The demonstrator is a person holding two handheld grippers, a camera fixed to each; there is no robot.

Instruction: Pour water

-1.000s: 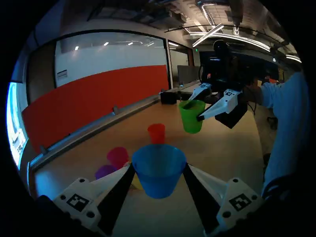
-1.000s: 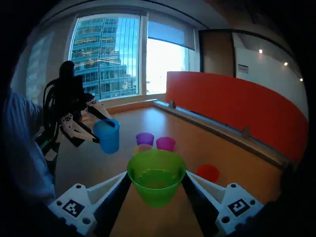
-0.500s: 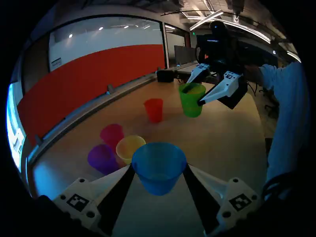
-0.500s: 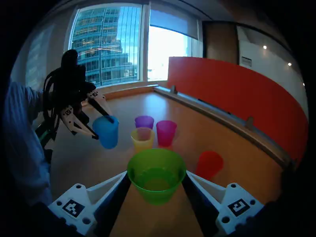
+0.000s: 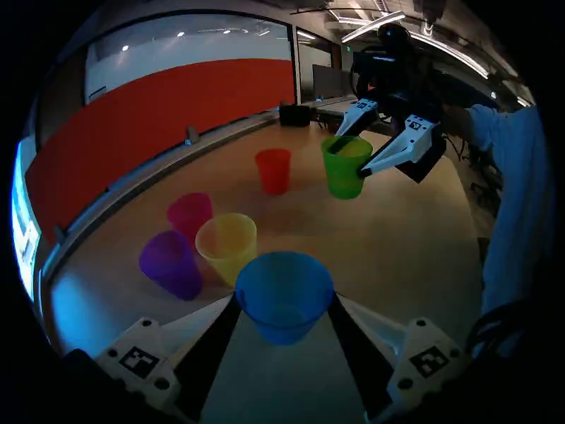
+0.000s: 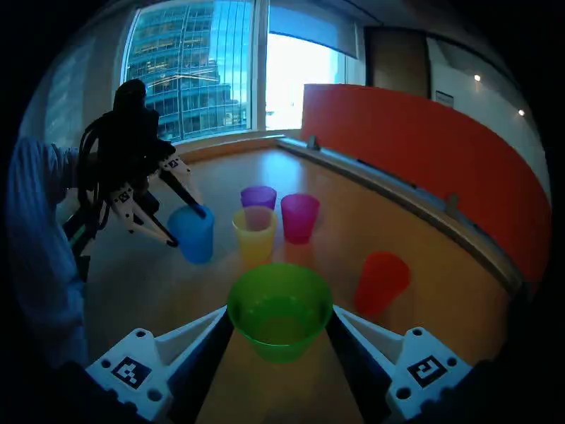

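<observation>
I see the blue cup point(image 5: 284, 286) upright, clamped at its sides by my left gripper point(image 5: 284, 302). The green cup point(image 6: 280, 304), translucent with some liquid low inside, stands upright, pinched likewise in my right gripper point(image 6: 280, 318)

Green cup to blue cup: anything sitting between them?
Nothing. In the left gripper view, bare tabletop runs from the blue cup to the green cup; the yellow cup stands off to one side.

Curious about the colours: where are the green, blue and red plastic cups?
green plastic cup point(image 6: 280, 314): right gripper view, inside.
blue plastic cup point(image 5: 284, 298): left gripper view, inside.
red plastic cup point(image 5: 273, 172): left gripper view, wall.
</observation>
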